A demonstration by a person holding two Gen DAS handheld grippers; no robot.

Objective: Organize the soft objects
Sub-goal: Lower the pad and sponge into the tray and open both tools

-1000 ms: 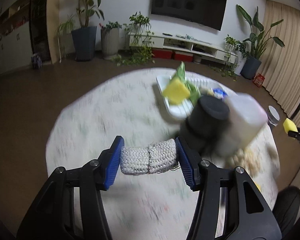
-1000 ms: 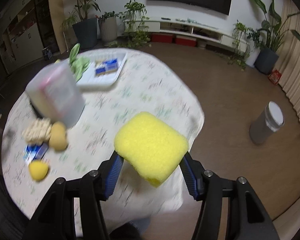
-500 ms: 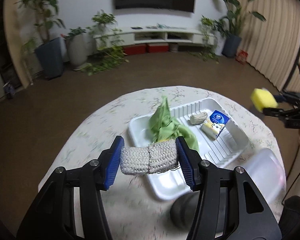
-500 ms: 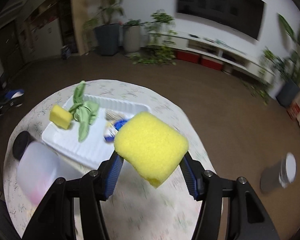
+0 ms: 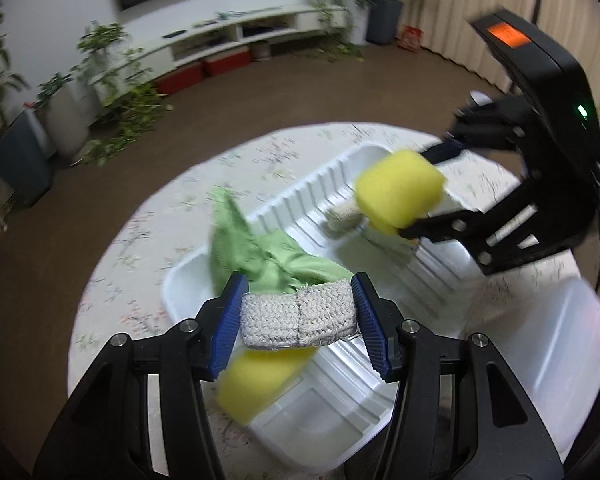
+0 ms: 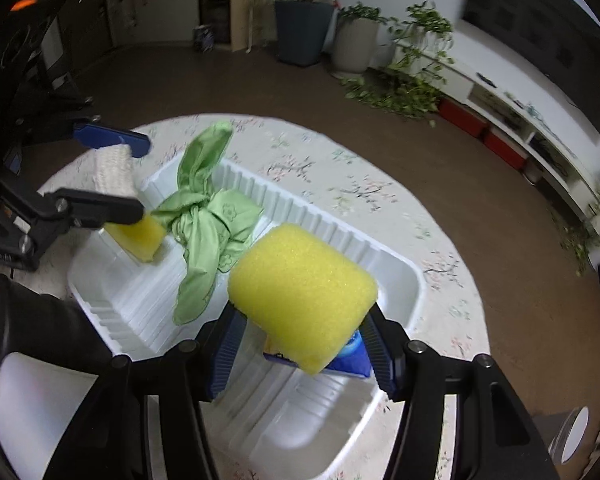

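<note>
Woven pad [image 5: 298,320], clamped flat between the blue pads of the left gripper [image 5: 298,322], hovering over the near end of the white tray [image 5: 320,420]. Directly beneath, a yellow sponge [image 5: 260,380] already lying in the tray; just beyond the fingertips, a knotted green cloth [image 5: 268,256]. Further along, another yellow sponge [image 6: 302,296], squeezed between the closed pads of the right gripper [image 6: 300,320], held above the tray's other end, over a blue packet [image 6: 350,356] and near a small woven piece [image 5: 342,220]. Round patterned table [image 5: 140,240] under all of it. Step in hand, by appearance: delivery of both soft items into the tray. Next: lowering toward bare tray floor, then opening of both grippers, clear of the cloth.
</note>
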